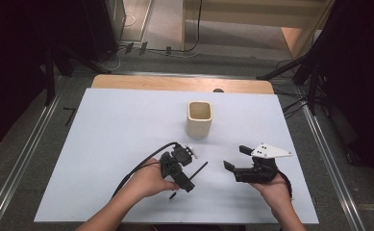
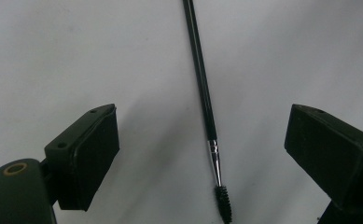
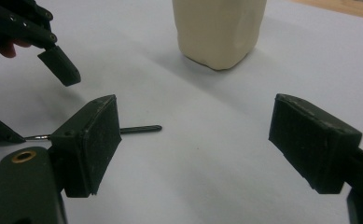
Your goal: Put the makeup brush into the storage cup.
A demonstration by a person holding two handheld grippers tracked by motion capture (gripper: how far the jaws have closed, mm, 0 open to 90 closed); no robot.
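Two sets of jaws: both stand wide apart with nothing pressed between the pads.
Left jaws: the left gripper [image 2: 202, 154] points down over the brush [image 2: 206, 112], whose thin black handle runs between the pads toward 12 o'clock, bristle tip at 6 o'clock; no pad touches it.
Right jaws: the right gripper [image 3: 193, 149] hangs spread and empty, aimed at the cream cup [image 3: 219, 30] at 12 o'clock.
Brush place: flat on the white surface [image 1: 107, 144], under the left gripper [image 1: 184, 173], at about 7 o'clock from the cup [image 1: 199, 119] and well apart from it.
Step in hand: judged as the reach for the brush, grasp not yet made.
Next move calls for: lowering until the pads flank the handle, closing squarely across it; the slim shaft could roll or slip.
Right gripper role: rests near [image 1: 237, 159], idle at 4 o'clock from the cup.
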